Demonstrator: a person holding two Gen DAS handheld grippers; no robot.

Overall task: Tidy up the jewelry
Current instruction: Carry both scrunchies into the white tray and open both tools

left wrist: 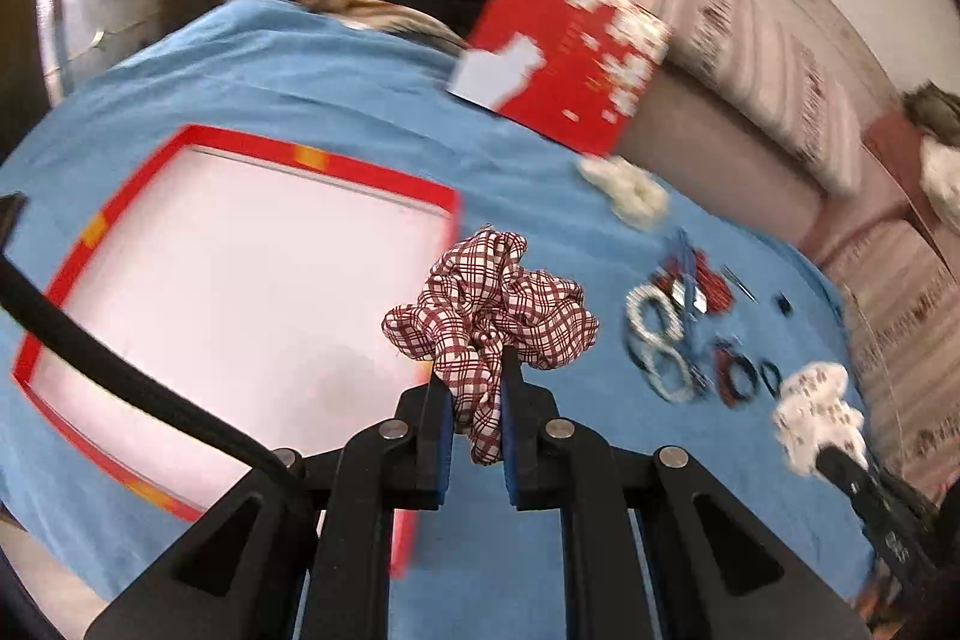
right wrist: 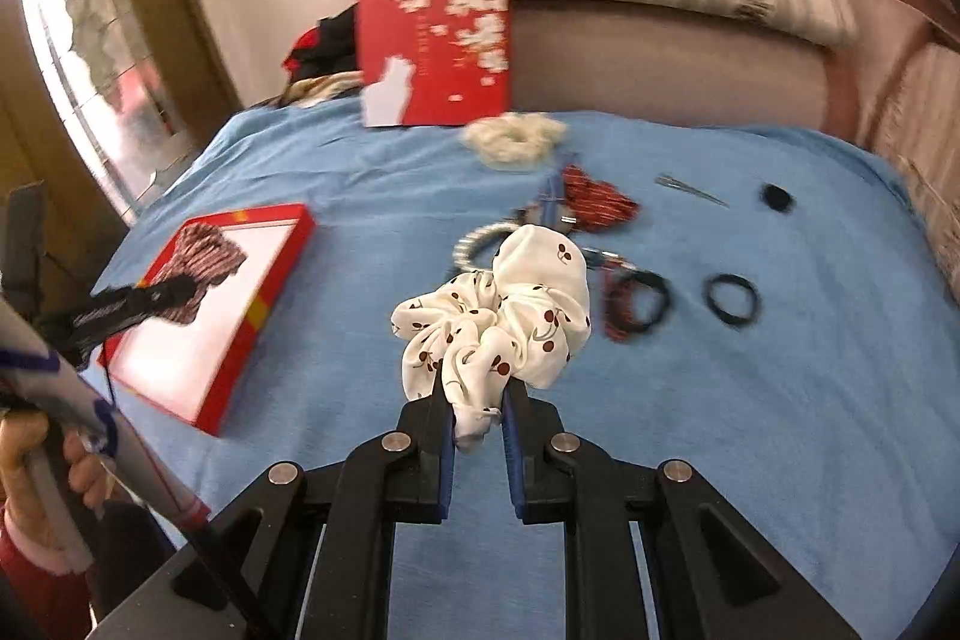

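My left gripper (left wrist: pixel 474 370) is shut on a red-and-white plaid scrunchie (left wrist: pixel 492 310) and holds it above the right edge of an open red box with a white inside (left wrist: pixel 240 280). In the right wrist view the left gripper (right wrist: pixel 174 289) hangs over that box (right wrist: pixel 264 280) with the plaid scrunchie (right wrist: pixel 207 250). My right gripper (right wrist: pixel 474 388) is shut on a white cherry-print scrunchie (right wrist: pixel 510 316), held above the blue bedspread. It shows in the left wrist view (left wrist: pixel 816 400) at the far right.
On the blue bedspread (right wrist: pixel 750 400) lie a cream scrunchie (right wrist: pixel 516 139), a pearl bracelet (right wrist: pixel 474 244), red and black hair ties (right wrist: pixel 636 307), a black hair tie (right wrist: pixel 732 298), a hairpin (right wrist: pixel 690 190) and a small black item (right wrist: pixel 777 197). The red box lid (right wrist: pixel 438 46) leans on the headboard.
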